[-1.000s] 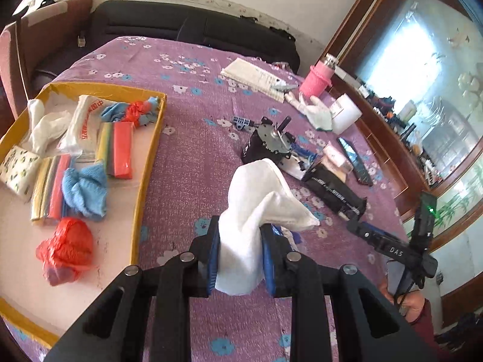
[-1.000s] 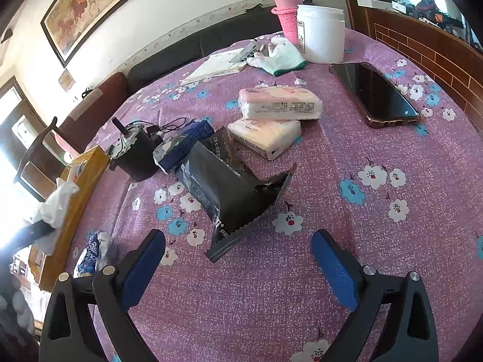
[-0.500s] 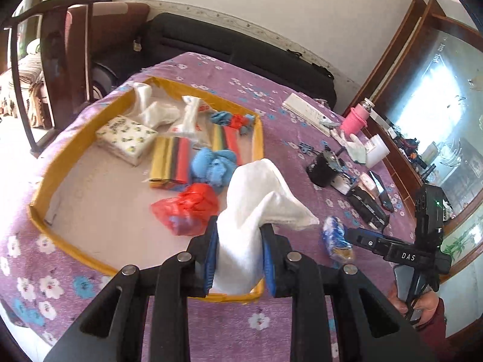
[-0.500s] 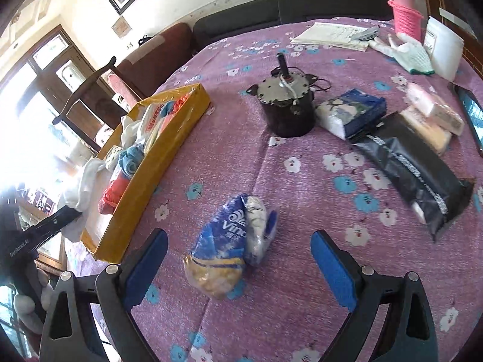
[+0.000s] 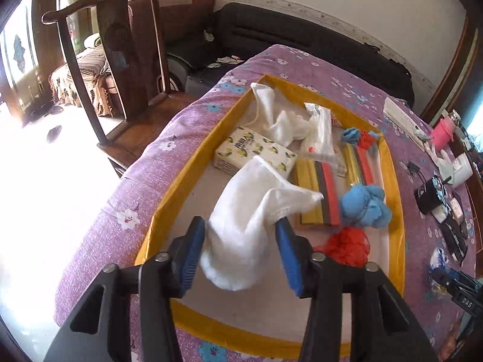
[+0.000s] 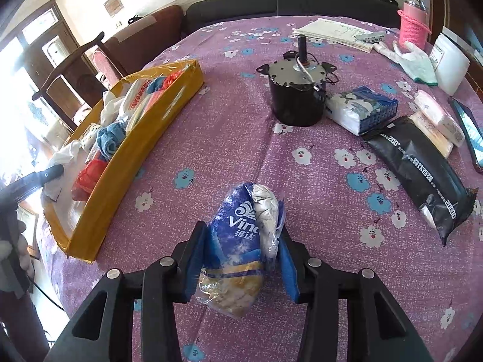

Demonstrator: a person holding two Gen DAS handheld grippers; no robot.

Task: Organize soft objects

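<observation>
Left wrist view, my left gripper opening, white cloth loose between its jaws over yellow tray, my right gripper closing on blue packet.

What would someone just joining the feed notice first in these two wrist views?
Probably the white cloth between the left gripper's opening jaws, hanging over the yellow tray already full of soft things. Next, the blue tissue pack on the purple floral tablecloth, with the right gripper closing around it. Behind it stands a black motor, the odd hard item.
</observation>
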